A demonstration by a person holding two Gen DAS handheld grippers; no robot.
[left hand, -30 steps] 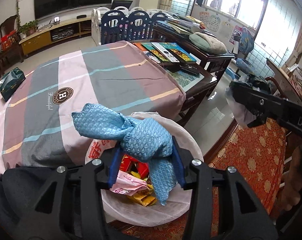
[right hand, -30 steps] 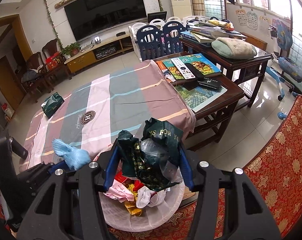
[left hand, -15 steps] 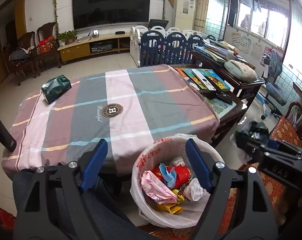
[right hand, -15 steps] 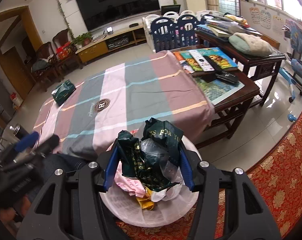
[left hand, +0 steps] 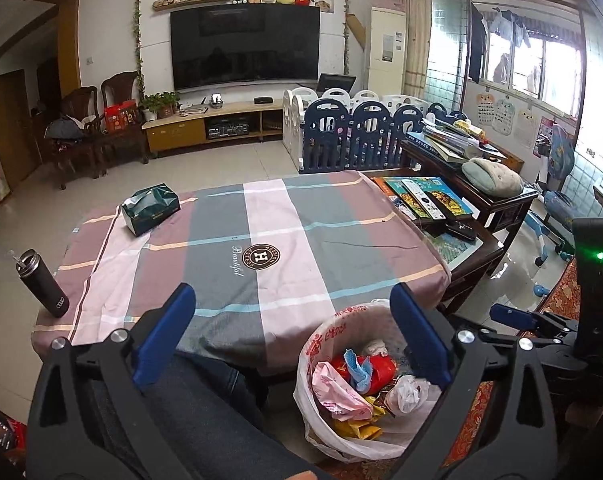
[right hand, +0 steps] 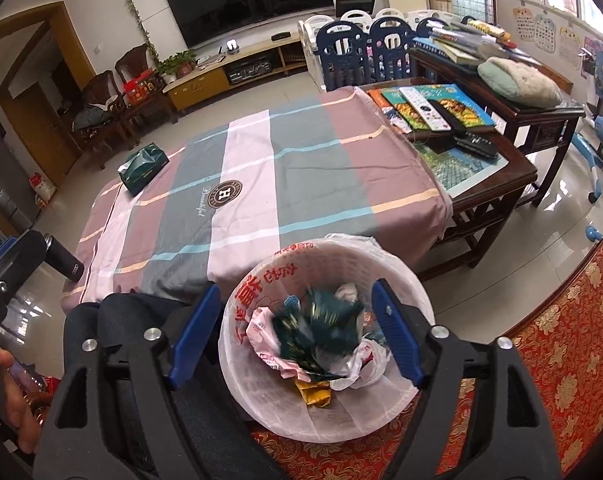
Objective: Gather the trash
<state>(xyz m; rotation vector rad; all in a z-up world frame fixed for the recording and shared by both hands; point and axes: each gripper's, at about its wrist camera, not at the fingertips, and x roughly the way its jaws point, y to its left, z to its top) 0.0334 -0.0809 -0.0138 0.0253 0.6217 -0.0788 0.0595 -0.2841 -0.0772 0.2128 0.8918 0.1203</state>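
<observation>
A white trash bin (right hand: pixel 385 264) with a plastic liner stands on the floor by the table's near edge. It holds several wrappers. My right gripper (right hand: pixel 297 330) is open right above the bin. A dark green bag (right hand: pixel 321 326) is blurred in the bin below it. My left gripper (left hand: pixel 291 336) is open and empty, above the table edge and left of the bin (left hand: pixel 321 340). A blue cloth (left hand: pixel 357 368) lies among the trash. The right gripper shows at the right edge of the left wrist view (left hand: pixel 513 318).
The table has a striped pink and grey cloth (left hand: pixel 261 232). A green tissue pack (left hand: pixel 151 208) lies at its far left. A black bottle (left hand: pixel 43 282) stands on the left corner. Books and remotes (left hand: pixel 425 200) lie on the table's right part. A red patterned seat (right hand: pixel 573 340) is right of the bin.
My left gripper let the blue cloth go into the bin and pulled back and left. My right gripper has opened and the green bag has dropped toward the bin.
</observation>
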